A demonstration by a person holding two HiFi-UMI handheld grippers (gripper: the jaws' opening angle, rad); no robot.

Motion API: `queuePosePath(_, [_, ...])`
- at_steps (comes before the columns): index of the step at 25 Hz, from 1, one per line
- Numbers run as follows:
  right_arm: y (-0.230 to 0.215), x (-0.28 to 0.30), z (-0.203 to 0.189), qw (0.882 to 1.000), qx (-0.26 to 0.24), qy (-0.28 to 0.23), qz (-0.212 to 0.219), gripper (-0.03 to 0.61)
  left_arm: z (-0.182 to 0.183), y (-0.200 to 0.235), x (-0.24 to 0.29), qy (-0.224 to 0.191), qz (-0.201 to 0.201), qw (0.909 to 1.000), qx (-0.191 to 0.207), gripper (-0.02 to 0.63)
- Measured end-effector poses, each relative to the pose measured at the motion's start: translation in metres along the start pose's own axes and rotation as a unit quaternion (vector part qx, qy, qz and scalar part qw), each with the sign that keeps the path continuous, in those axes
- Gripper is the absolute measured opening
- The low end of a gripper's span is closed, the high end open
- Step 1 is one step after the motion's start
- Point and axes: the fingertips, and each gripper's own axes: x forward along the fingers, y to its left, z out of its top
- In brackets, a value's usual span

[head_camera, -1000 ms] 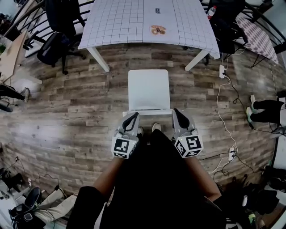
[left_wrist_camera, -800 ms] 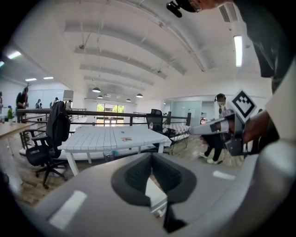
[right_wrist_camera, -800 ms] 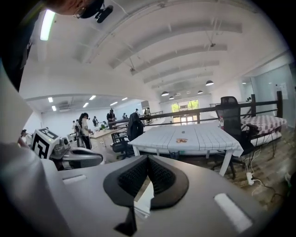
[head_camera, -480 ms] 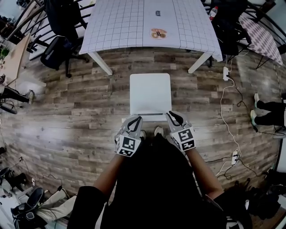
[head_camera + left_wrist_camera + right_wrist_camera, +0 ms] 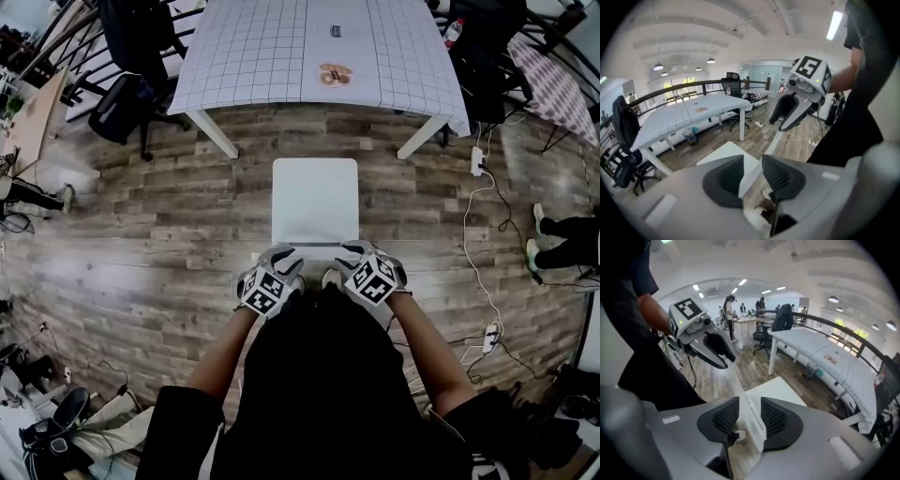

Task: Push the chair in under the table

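White and well short of the worktop (image 5: 253,56), the chair (image 5: 314,197) stands on the wood floor (image 5: 141,234) with its seat fully in the open and its backrest (image 5: 314,246) nearest the person. The left claw (image 5: 281,255) and right claw (image 5: 354,251) sit at the two ends of the backrest's top edge. Their jaws have just been opening and stand apart, straddling the edge without pinching it. Holding both ends would probably keep the push straight toward the far worktop.

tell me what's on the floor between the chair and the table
Nothing: in the head view only bare wood floor separates the white chair from the table's near edge. The table's two near legs stand off to either side.
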Motion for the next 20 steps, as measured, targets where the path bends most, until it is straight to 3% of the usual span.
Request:
queuePosePath(3, [0.008, 0.021, -0.012, 0.998, -0.033, 0.049, 0.032, 0.170, -0.011, -0.002, 0.014, 0.034, -0.029, 0.9989, -0.016, 0.160])
queuePosePath(9, [0.012, 0.048, -0.023, 0.983, -0.148, 0.103, 0.037, 0.164, -0.020, -0.008, 0.034, 0.098, -0.062, 0.9908, 0.069, 0.170])
queuePosePath(14, [0.019, 0.072, -0.039, 0.971, -0.178, 0.155, 0.047, 0.164, -0.047, -0.021, 0.048, 0.191, -0.113, 0.9627, 0.156, 0.173])
queuePosePath(20, [0.020, 0.097, -0.039, 0.959, -0.222, 0.171, 0.042, 0.150, -0.069, -0.012, 0.067, 0.239, -0.125, 0.9390, 0.213, 0.164])
